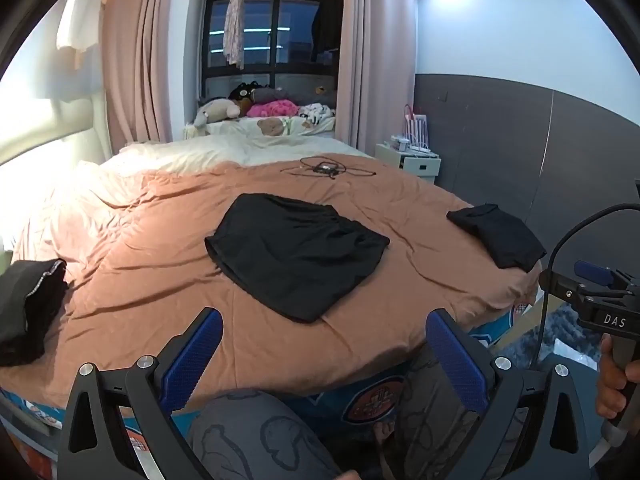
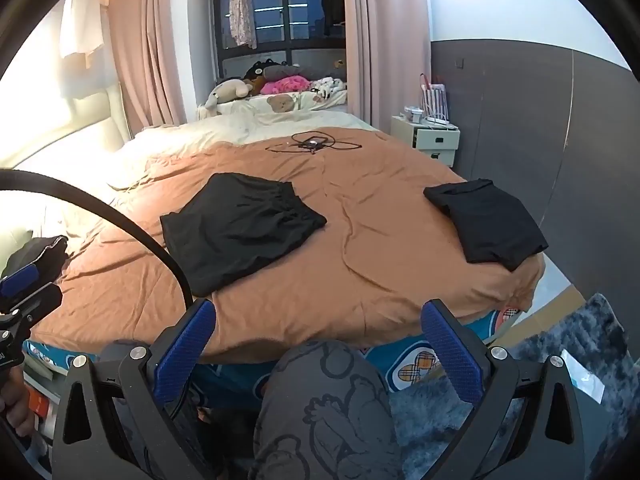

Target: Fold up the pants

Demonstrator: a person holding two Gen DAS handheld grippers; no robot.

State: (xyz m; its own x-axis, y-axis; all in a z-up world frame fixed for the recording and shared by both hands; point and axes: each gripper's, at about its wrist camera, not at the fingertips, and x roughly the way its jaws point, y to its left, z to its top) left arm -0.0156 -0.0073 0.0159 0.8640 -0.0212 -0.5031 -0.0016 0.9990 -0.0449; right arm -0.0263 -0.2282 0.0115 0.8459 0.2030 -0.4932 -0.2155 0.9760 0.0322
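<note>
I hold my left gripper (image 1: 324, 354) and right gripper (image 2: 318, 344) spread wide and empty above the bed's near edge. The black pants (image 1: 294, 254) lie mid-blanket (image 1: 160, 248), clear cloth all round. "DAS" marks the right gripper's body.

Left wrist view: you look from the foot of the bed (image 1: 168, 280), tilted down, toward the window (image 1: 272, 36) at upper centre.
Right wrist view: same facing, set slightly to the right; rug (image 2: 560, 360) shows lower right.
Nearness: both hang back off the mattress edge.
Shared: black shorts (image 1: 296, 252) (image 2: 236, 228) mid-frame, folded pile (image 1: 500, 236) (image 2: 492, 220) right, nightstand (image 1: 416, 160) (image 2: 432, 138).
</note>
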